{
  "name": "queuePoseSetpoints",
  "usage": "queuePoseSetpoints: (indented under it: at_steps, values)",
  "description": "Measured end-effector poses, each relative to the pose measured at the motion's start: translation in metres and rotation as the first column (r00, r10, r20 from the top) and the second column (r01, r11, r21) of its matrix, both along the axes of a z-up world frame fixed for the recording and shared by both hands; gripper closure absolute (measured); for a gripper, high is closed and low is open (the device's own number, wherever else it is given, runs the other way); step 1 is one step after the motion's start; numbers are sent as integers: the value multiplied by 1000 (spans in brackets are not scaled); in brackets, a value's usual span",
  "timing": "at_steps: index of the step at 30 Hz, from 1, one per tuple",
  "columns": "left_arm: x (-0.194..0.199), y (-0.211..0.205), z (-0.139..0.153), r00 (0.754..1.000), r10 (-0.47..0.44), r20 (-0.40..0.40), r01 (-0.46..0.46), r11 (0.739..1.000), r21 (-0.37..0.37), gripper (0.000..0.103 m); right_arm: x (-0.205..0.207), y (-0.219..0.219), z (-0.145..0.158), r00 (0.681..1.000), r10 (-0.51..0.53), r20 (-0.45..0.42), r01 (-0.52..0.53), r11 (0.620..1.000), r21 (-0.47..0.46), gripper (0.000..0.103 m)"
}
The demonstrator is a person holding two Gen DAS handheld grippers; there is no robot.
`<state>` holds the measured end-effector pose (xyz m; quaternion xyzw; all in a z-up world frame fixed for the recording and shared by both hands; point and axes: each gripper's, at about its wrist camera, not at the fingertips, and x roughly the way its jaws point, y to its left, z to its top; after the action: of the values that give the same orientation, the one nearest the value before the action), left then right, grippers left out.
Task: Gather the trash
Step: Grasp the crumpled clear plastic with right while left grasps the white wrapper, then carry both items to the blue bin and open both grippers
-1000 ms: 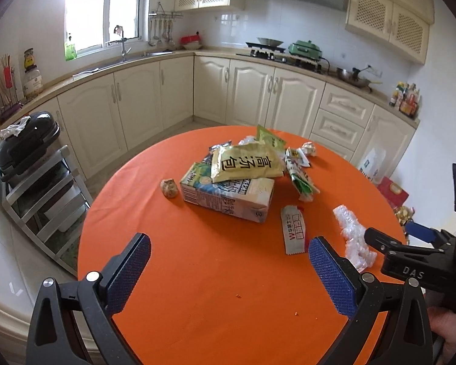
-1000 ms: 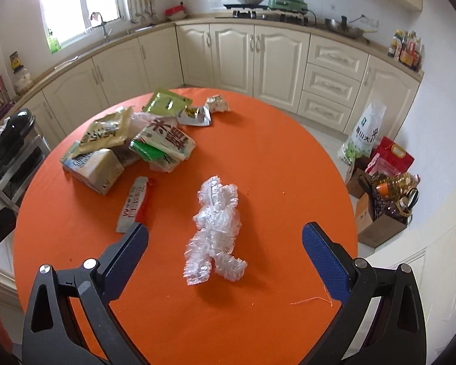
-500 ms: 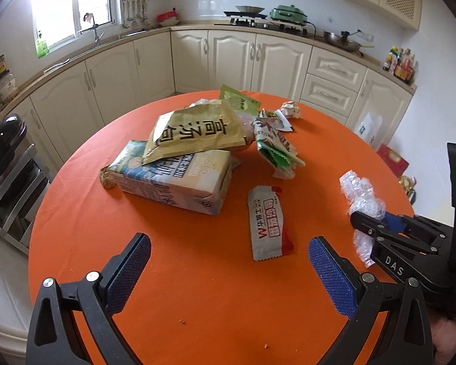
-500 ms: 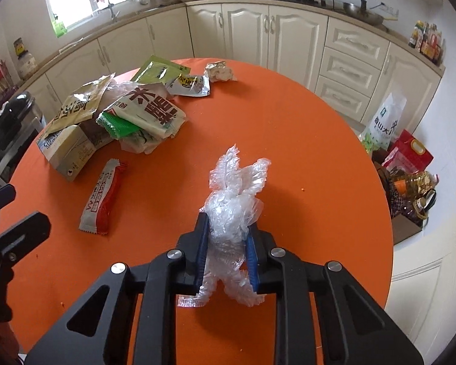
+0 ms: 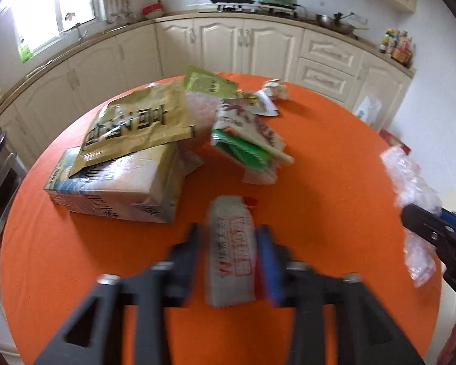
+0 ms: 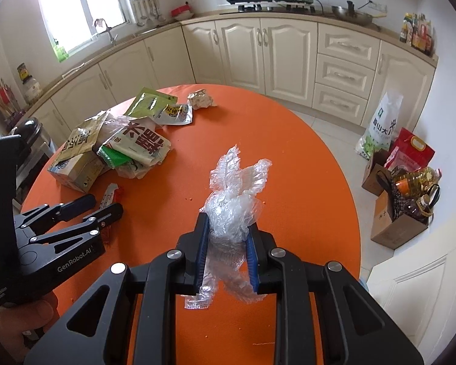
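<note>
Trash: white-and-red wrapper [image 5: 231, 252] near the counter's [image 5: 334, 164] front edge, now between the jaws of the left hand-held gripper [image 5: 230, 258], which stood spread a second ago and are closing on it; pads look to touch both long sides, though blur hides how firmly. Right hand-held gripper [image 6: 226, 249], open a second ago, now pinches the clear plastic wad [image 6: 234, 200], held off the counter. Judgement: two pieces secured. Pile [image 6: 121, 143] at the far left edge untouched.
</note>
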<state>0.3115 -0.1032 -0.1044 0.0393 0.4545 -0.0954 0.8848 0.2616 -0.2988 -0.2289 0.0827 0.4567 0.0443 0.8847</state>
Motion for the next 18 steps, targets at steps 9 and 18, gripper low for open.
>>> queuePoseSetpoints:
  at_steps: [9, 18]
  values:
    - [-12, 22, -4, 996, -82, -34, 79, 993, -92, 94, -16, -3, 0, 1000, -6, 0, 6, 999, 31, 81]
    - [-37, 37, 17, 996, -92, 20, 94, 987, -132, 94, -32, -4, 15, 999, -9, 31, 8, 999, 41, 81]
